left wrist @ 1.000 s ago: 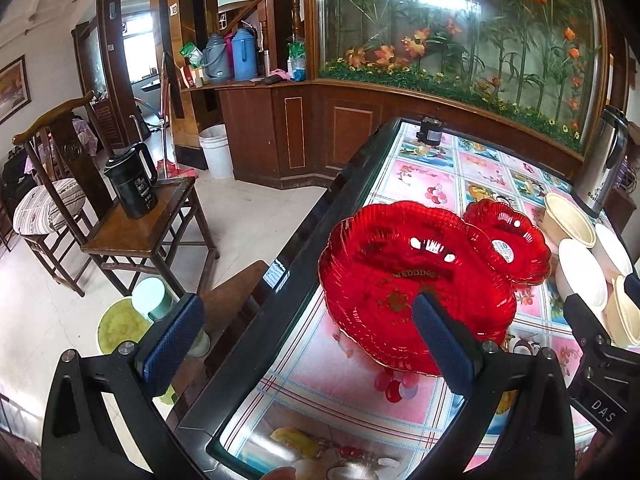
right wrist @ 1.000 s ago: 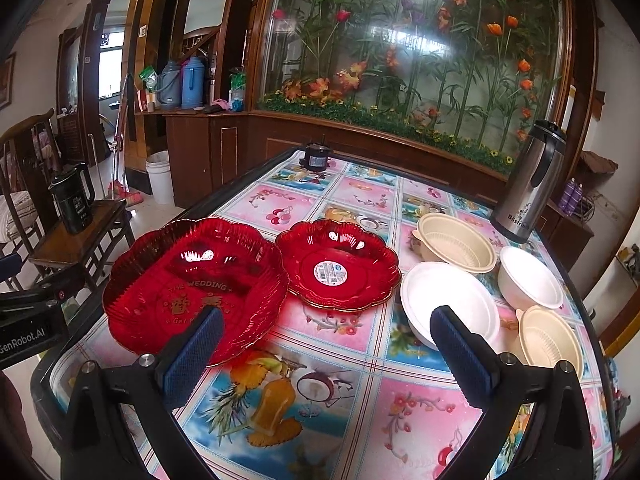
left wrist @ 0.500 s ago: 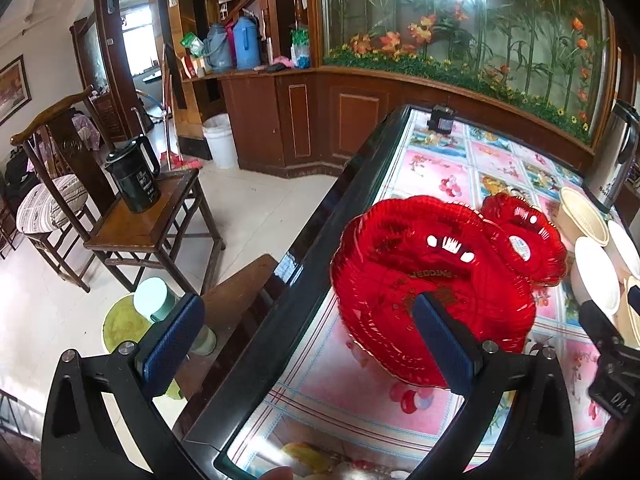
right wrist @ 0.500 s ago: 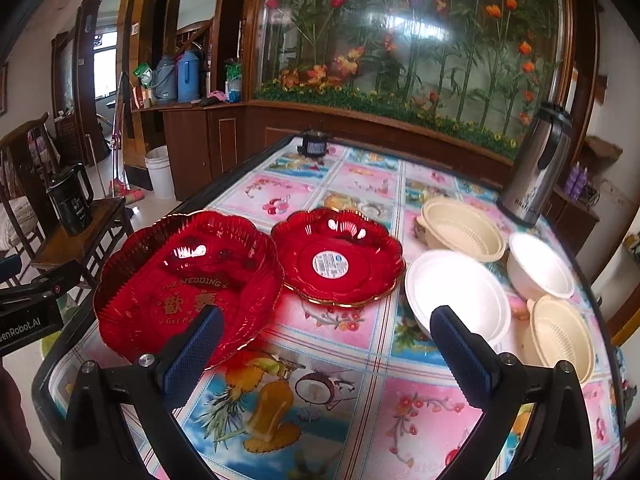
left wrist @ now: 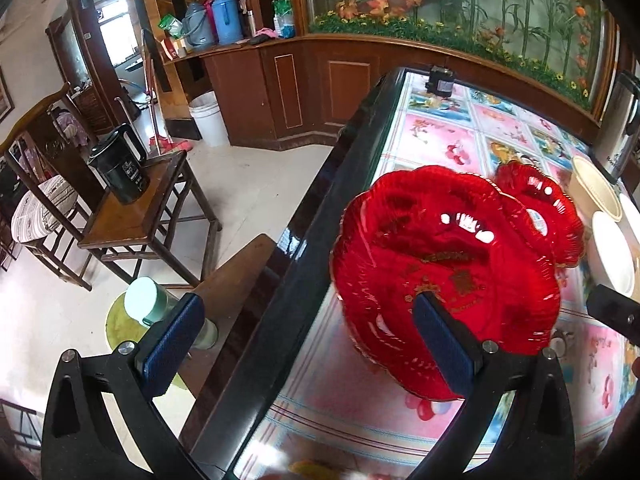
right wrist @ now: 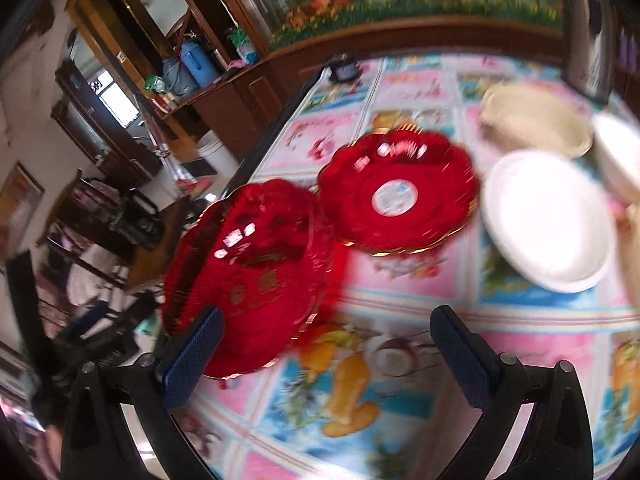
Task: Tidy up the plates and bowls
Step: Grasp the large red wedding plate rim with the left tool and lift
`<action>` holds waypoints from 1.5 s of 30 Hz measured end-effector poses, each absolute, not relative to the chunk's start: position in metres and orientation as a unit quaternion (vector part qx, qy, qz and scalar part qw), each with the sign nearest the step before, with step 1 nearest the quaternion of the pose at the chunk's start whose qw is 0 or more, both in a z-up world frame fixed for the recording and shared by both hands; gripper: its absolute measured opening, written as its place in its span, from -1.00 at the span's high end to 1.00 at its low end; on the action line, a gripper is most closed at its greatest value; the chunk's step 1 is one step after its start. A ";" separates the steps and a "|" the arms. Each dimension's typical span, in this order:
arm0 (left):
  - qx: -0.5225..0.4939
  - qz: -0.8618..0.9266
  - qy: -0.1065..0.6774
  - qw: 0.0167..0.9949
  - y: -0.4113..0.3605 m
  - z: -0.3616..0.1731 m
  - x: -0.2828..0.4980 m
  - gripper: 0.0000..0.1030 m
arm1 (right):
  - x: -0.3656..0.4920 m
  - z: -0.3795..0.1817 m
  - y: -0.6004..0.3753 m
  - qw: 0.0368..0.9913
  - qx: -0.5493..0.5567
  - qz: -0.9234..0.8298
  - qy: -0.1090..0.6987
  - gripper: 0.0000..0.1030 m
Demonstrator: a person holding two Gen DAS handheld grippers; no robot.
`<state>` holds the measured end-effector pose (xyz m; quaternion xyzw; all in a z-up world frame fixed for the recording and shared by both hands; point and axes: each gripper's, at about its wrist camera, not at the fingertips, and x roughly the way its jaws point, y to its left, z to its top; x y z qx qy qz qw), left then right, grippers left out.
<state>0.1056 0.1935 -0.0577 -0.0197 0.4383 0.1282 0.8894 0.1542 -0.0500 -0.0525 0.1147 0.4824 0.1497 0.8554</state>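
Observation:
A large red scalloped plate (left wrist: pixel 444 264) (right wrist: pixel 256 268) lies near the table's left edge. A smaller red plate (right wrist: pixel 396 192) (left wrist: pixel 540 208) with a white sticker sits just beyond it. Further right stand a white bowl (right wrist: pixel 548 220) (left wrist: pixel 612 256) and a cream bowl (right wrist: pixel 536 120) (left wrist: pixel 592 192). My left gripper (left wrist: pixel 308 340) is open, straddling the table edge, its right finger over the large plate's near rim. My right gripper (right wrist: pixel 324 356) is open above the tablecloth, its left finger in front of the large plate's near rim. The right wrist view is blurred and tilted.
The table (left wrist: pixel 320 208) has a dark raised border and a fruit-print cloth. A steel thermos (left wrist: pixel 620 128) stands at the far right, a small dark jar (left wrist: pixel 440 82) at the far end. Left of the table are a wooden stool with a black kettle (left wrist: pixel 118 168) and a chair.
Both grippers have come lower and closer to the large red plate. The right wrist view has swung and tilted left, now blurred. Both grippers stay open.

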 end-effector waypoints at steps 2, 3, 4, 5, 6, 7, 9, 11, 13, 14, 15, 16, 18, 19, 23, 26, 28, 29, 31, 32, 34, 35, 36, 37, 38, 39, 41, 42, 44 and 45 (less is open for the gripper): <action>-0.032 0.122 0.449 0.884 0.201 -0.063 0.109 -1.00 | 0.163 -0.061 -0.047 0.842 0.134 0.158 0.499 -0.99; -0.041 0.117 0.456 0.882 0.203 -0.065 0.111 -1.00 | 0.168 -0.067 -0.045 0.835 0.143 0.159 0.507 -0.99; -0.052 0.111 0.462 0.878 0.208 -0.068 0.112 -1.00 | 0.173 -0.074 -0.044 0.827 0.154 0.160 0.516 -0.99; -0.063 0.110 0.467 0.875 0.212 -0.070 0.114 -1.00 | 0.177 -0.078 -0.044 0.821 0.163 0.160 0.524 -0.98; -0.069 0.110 0.470 0.873 0.214 -0.071 0.115 -1.00 | 0.182 -0.086 -0.044 0.809 0.177 0.160 0.537 -0.98; -0.074 0.109 0.471 0.872 0.216 -0.072 0.116 -1.00 | 0.184 -0.090 -0.044 0.803 0.186 0.160 0.543 -0.97; -0.080 0.105 0.472 0.872 0.217 -0.073 0.118 -1.00 | 0.189 -0.099 -0.044 0.792 0.200 0.157 0.554 -0.93; -0.084 0.099 0.474 0.871 0.216 -0.075 0.122 -1.00 | 0.193 -0.105 -0.044 0.788 0.203 0.153 0.561 -0.86; -0.088 0.097 0.480 0.868 0.216 -0.078 0.125 -1.00 | 0.196 -0.110 -0.043 0.786 0.206 0.149 0.564 -0.64; -0.091 0.095 0.481 0.867 0.215 -0.080 0.127 -1.00 | 0.197 -0.112 -0.042 0.784 0.206 0.148 0.567 -0.60; -0.093 0.094 0.481 0.867 0.215 -0.081 0.127 -0.96 | 0.198 -0.115 -0.040 0.781 0.203 0.148 0.571 -0.54; -0.094 0.093 0.481 0.867 0.214 -0.081 0.128 -0.91 | 0.200 -0.117 -0.039 0.779 0.202 0.149 0.575 -0.45; -0.104 0.086 0.483 0.865 0.216 -0.082 0.130 -0.54 | 0.199 -0.115 -0.037 0.781 0.199 0.148 0.573 -0.39; -0.110 0.083 0.483 0.865 0.217 -0.083 0.130 -0.40 | 0.200 -0.115 -0.036 0.782 0.197 0.148 0.572 -0.33; -0.126 0.066 0.487 0.861 0.219 -0.086 0.132 0.45 | 0.202 -0.118 -0.034 0.780 0.196 0.149 0.575 0.19; -0.121 0.058 0.485 0.864 0.214 -0.086 0.132 0.70 | 0.202 -0.122 -0.034 0.779 0.196 0.145 0.578 0.53; -0.118 0.053 0.482 0.867 0.210 -0.085 0.131 0.83 | 0.201 -0.122 -0.034 0.780 0.203 0.151 0.572 0.64; -0.112 0.051 0.482 0.867 0.208 -0.085 0.130 0.87 | 0.200 -0.121 -0.033 0.782 0.202 0.154 0.569 0.69; -0.094 0.057 0.479 0.871 0.203 -0.084 0.131 0.87 | 0.197 -0.118 -0.031 0.787 0.196 0.154 0.564 0.74; -0.088 0.057 0.477 0.873 0.202 -0.083 0.130 0.87 | 0.196 -0.117 -0.030 0.789 0.192 0.152 0.563 0.74; -0.086 0.053 0.475 0.874 0.203 -0.083 0.129 0.87 | 0.195 -0.117 -0.030 0.791 0.192 0.151 0.561 0.75; -0.086 0.051 0.475 0.874 0.203 -0.083 0.128 0.87 | 0.195 -0.117 -0.031 0.791 0.194 0.151 0.560 0.75; -0.086 0.050 0.476 0.874 0.202 -0.082 0.127 0.87 | 0.194 -0.117 -0.032 0.791 0.196 0.151 0.559 0.75; -0.083 0.050 0.475 0.875 0.201 -0.081 0.124 0.87 | 0.193 -0.117 -0.032 0.792 0.195 0.150 0.558 0.75; -0.078 0.051 0.472 0.876 0.200 -0.079 0.121 0.87 | 0.192 -0.117 -0.032 0.793 0.193 0.150 0.558 0.75; -0.073 0.052 0.470 0.878 0.198 -0.076 0.118 0.87 | 0.190 -0.117 -0.033 0.794 0.190 0.149 0.558 0.75; -0.063 0.051 0.464 0.882 0.195 -0.071 0.109 0.87 | 0.185 -0.116 -0.034 0.794 0.186 0.152 0.558 0.75; -0.060 0.049 0.462 0.883 0.194 -0.068 0.105 0.87 | 0.181 -0.114 -0.034 0.796 0.182 0.154 0.556 0.75; -0.052 0.046 0.458 0.886 0.191 -0.062 0.092 0.86 | 0.172 -0.109 -0.034 0.798 0.175 0.160 0.553 0.75; -0.048 0.045 0.456 0.888 0.189 -0.060 0.086 0.86 | 0.167 -0.106 -0.035 0.799 0.174 0.165 0.552 0.75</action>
